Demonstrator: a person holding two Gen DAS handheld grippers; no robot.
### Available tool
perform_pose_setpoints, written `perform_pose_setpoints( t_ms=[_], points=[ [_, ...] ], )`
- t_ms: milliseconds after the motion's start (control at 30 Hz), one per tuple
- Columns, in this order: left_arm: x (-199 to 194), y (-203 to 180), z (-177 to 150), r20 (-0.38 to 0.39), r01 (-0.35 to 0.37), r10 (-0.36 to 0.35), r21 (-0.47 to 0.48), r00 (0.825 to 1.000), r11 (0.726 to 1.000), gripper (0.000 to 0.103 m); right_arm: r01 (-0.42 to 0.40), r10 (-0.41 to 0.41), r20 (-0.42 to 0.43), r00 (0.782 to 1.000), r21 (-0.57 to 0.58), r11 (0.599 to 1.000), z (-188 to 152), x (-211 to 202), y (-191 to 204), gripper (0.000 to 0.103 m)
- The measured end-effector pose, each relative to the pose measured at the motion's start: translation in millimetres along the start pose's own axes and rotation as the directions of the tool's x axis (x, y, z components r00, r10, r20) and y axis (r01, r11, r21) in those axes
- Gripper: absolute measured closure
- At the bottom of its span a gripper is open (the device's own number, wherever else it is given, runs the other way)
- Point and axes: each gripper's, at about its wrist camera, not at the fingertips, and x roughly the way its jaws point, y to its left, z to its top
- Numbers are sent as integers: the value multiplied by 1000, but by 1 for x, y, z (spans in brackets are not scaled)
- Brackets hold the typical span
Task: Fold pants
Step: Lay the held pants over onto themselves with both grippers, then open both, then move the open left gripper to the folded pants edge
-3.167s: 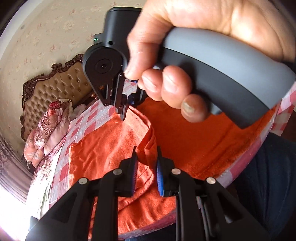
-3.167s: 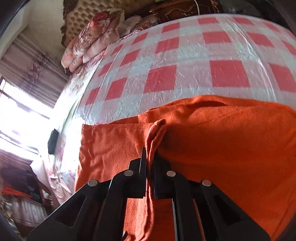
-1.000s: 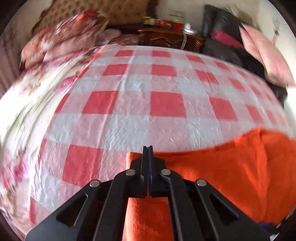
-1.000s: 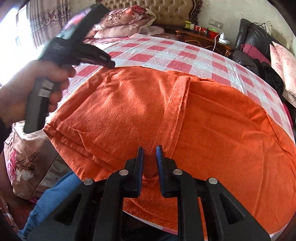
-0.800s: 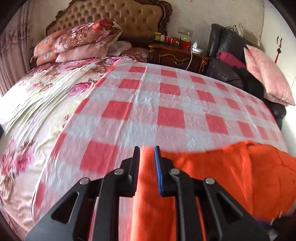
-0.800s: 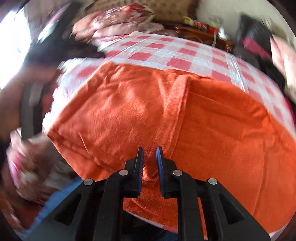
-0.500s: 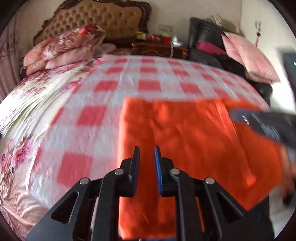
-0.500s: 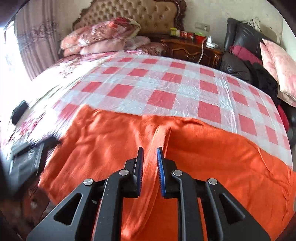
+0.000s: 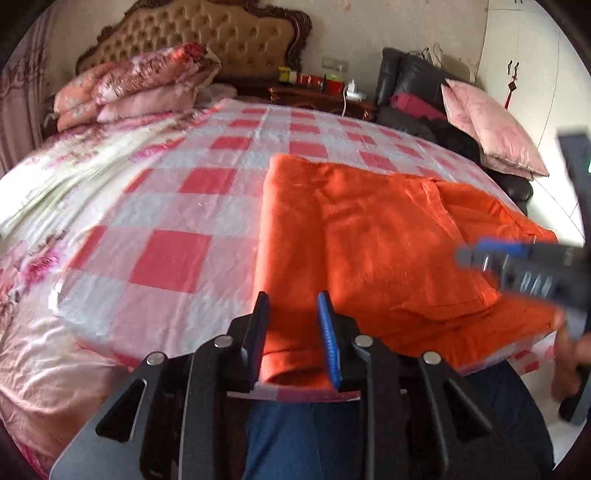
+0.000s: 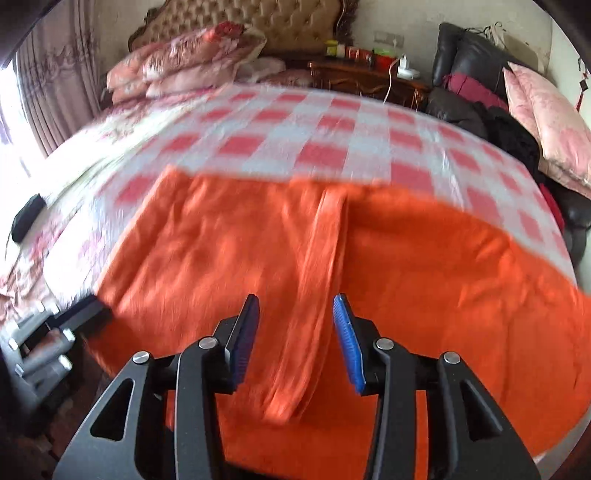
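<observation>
The orange pants [image 9: 369, 236] lie flat on the red and white checked sheet [image 9: 170, 258] near the bed's front edge. My left gripper [image 9: 291, 334] is open and empty, above the pants' near left corner. My right gripper [image 10: 293, 332] is open and empty, above a raised fold of cloth [image 10: 321, 266] that runs down the middle of the pants [image 10: 229, 251]. The right gripper also shows blurred at the right of the left wrist view [image 9: 524, 266]. The left gripper shows blurred at the lower left of the right wrist view [image 10: 48, 343].
Stacked floral quilts [image 9: 136, 88] lie by the tufted headboard [image 9: 221, 33]. A nightstand with small items [image 9: 317, 92] and a dark chair with pink pillows [image 9: 487, 125] stand to the right. A dark object [image 10: 27, 216] lies on the bed's left side. My blue-clad legs [image 9: 303, 435] are below.
Both grippers have let go of the pants and opened wider. They have pulled back toward the bed's front edge. The pants now lie flat.
</observation>
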Motion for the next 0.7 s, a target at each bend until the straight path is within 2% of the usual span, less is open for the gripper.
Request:
perform_pose_setpoints(
  t_ms=[167, 300, 367, 433, 500, 600, 700],
  points=[
    [-13, 13, -9, 12, 0, 1, -52, 1000, 999, 65, 61, -61, 22, 998, 6, 998, -17, -6, -3, 62],
    [-24, 3, -8, 40, 33, -31, -52, 999, 998, 65, 40, -42, 35, 999, 31, 999, -23, -9, -7, 60],
    [-22, -6, -7, 26, 39, -38, -41, 999, 998, 65, 43, -44, 24, 999, 31, 999, -25, -5, -8, 53],
    [-17, -14, -6, 2, 24, -24, -24, 1000, 999, 65, 70, -70, 16, 997, 45, 997, -26, -5, -13, 36],
    [-13, -20, -6, -16, 19, -19, -8, 1000, 1000, 65, 68, -69, 4, 998, 70, 995, -27, -2, -20, 27],
    [-4, -23, -7, -58, 18, -18, -1, 998, 1000, 65, 37, -38, 0, 999, 117, 992, -29, 0, -29, 22],
    [-3, -21, -5, -61, 21, -22, -14, 998, 1000, 65, 38, -39, 4, 999, 115, 993, -30, 1, -29, 21]
  ],
)
